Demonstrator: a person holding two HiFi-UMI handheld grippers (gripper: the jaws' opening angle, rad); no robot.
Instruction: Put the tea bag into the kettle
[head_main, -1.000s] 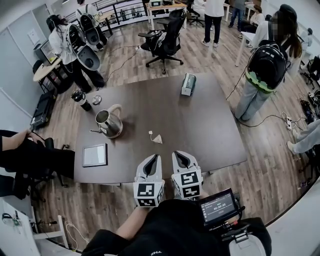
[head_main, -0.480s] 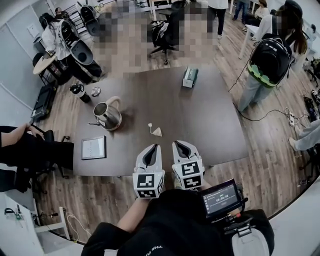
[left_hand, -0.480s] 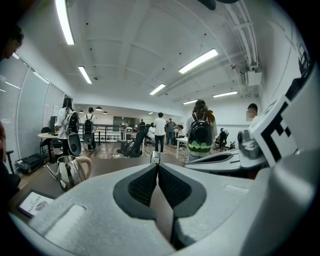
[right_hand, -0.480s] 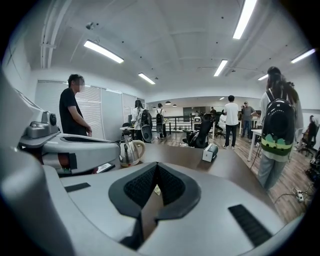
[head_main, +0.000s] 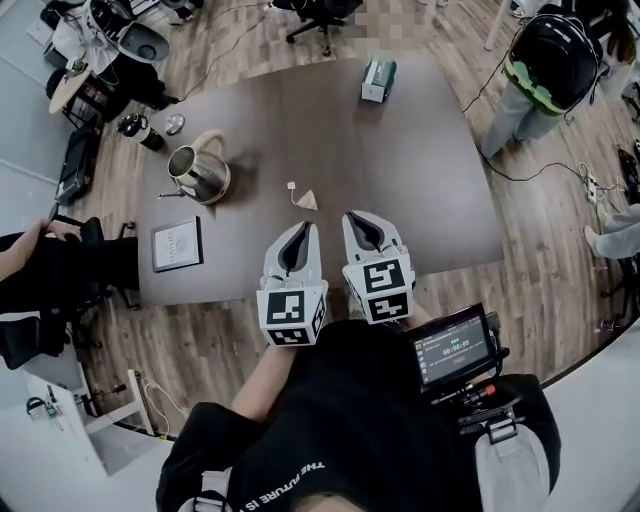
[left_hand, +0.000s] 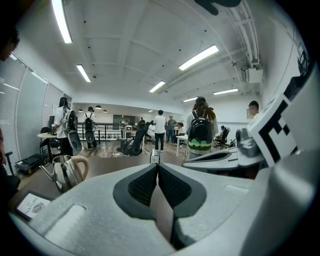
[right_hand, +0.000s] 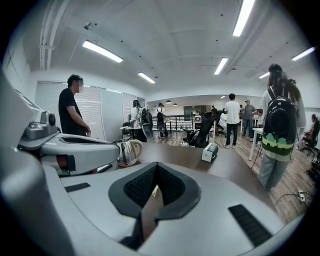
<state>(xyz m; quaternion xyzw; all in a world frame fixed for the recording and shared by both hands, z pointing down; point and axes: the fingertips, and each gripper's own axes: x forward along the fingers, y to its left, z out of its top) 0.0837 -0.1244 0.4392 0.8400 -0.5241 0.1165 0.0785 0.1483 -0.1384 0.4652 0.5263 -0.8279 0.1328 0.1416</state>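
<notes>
**Head view with both gripper views: the start position for picking up the tea bag.** The left gripper (head_main: 303, 229) and the right gripper (head_main: 361, 218) are held side by side above the near edge of the worktop (head_main: 420, 190) and touch nothing. In each gripper view the ribbed jaws meet tip to tip, closed, with nothing between them.

The tea bag (head_main: 309, 201) is a small pale pyramid. It lies on the worktop near its middle, just beyond the jaw tips. Its string (head_main: 298, 193) runs left to a small paper tag (head_main: 290, 186).

The steel kettle (head_main: 198, 172) stands upright toward the left edge, well apart from the bag. It has a pale handle and a thin spout, and its mouth appears uncovered. A booklet (head_main: 177, 243) lies by the near-left corner, and a green box (head_main: 377, 78) stands near the far edge.

**Handling (judged).**
- The bag is probably very light, soft and easily crushed, so it would give the jaws little resistance.
- Hard closure on the body could flatten or tear it. A light pinch should be enough.
- The raised apex of the pyramid looks like the best place to grip, since it stands clear of the worktop.
- The tag is an alternative, but it lies flat and may slide away from the jaw tips.
- If lifted by the tag, the bag would dangle and swing, so lowering it into the kettle's mouth would call for a slow, steady carry.
</notes>
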